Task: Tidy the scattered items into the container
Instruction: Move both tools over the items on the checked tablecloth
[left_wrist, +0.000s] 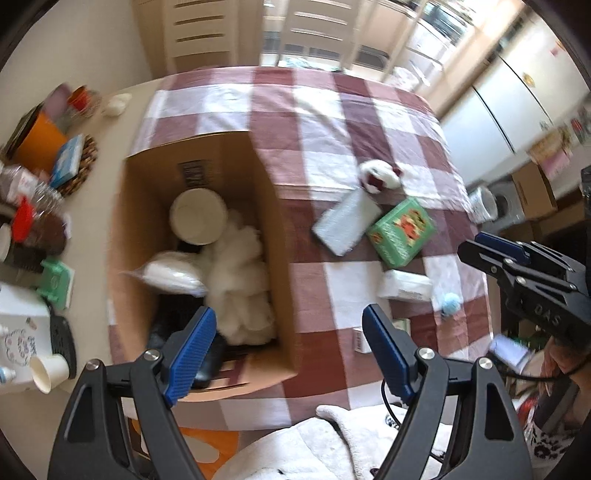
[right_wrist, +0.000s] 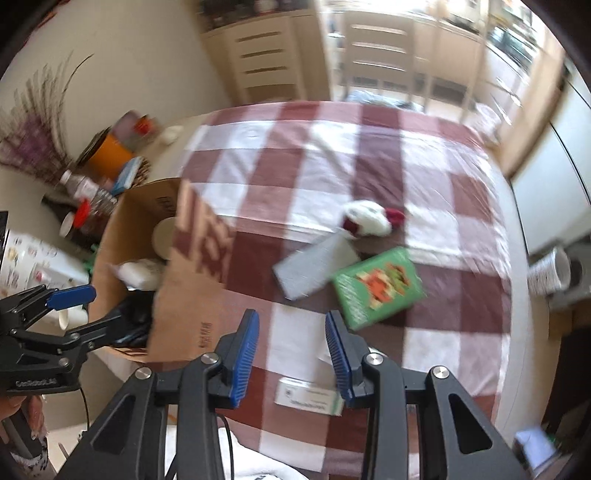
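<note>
Half of small white box (right_wrist: 308, 398) hidden behind right claw (right_wrist: 291, 354).

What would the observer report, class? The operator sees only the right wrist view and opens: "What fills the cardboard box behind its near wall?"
Observer: The left wrist view looks straight down into the cardboard box. White fluffy stuffing is heaped along its right side.
Operator: Is anything lying on the cloth that my view misses?
Observer: Yes. A small blue pom-pom lies on the checked cloth, next to a white packet and nearer the table's edge.
</note>
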